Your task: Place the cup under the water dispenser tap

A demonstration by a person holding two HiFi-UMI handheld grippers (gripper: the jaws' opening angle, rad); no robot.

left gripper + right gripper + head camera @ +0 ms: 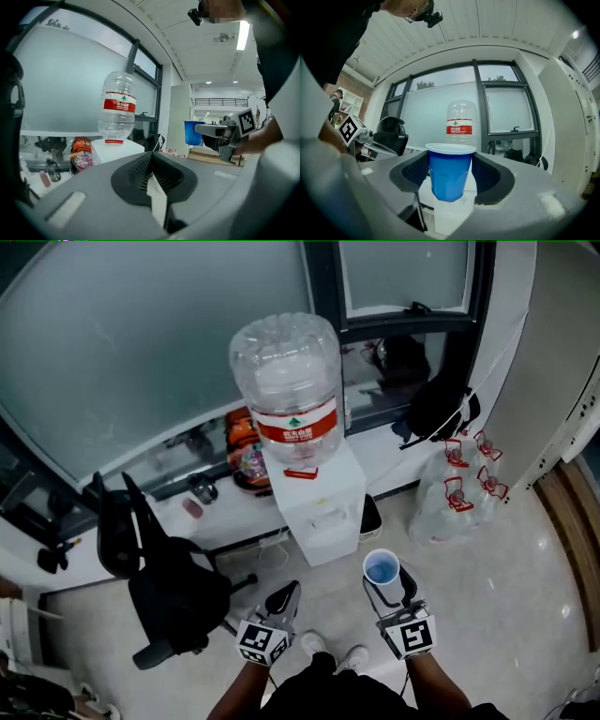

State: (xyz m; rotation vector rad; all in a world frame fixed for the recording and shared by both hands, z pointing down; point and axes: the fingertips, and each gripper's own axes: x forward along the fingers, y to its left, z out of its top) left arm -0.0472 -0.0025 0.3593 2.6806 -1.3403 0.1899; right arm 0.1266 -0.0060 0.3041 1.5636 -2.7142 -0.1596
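Observation:
A blue cup (450, 172) with a white rim stands upright between the pads of my right gripper (451, 174), which is shut on it. In the head view that cup (382, 569) hangs over the floor just right of the white water dispenser (321, 505). The dispenser carries a large clear bottle (289, 379) with a red label; its taps face the person. My left gripper (282, 601) is shut with nothing in it, in front of the dispenser's lower left corner. From the left gripper view the bottle (116, 107) is far left and the cup (191, 132) far right.
A black office chair (159, 582) stands to the left of the dispenser. Empty clear water bottles (455, 491) with red caps lie on the floor to the right. A long low sill (216, 512) with a red bag (246, 454) and small items runs behind. The person's shoes (333, 650) are below.

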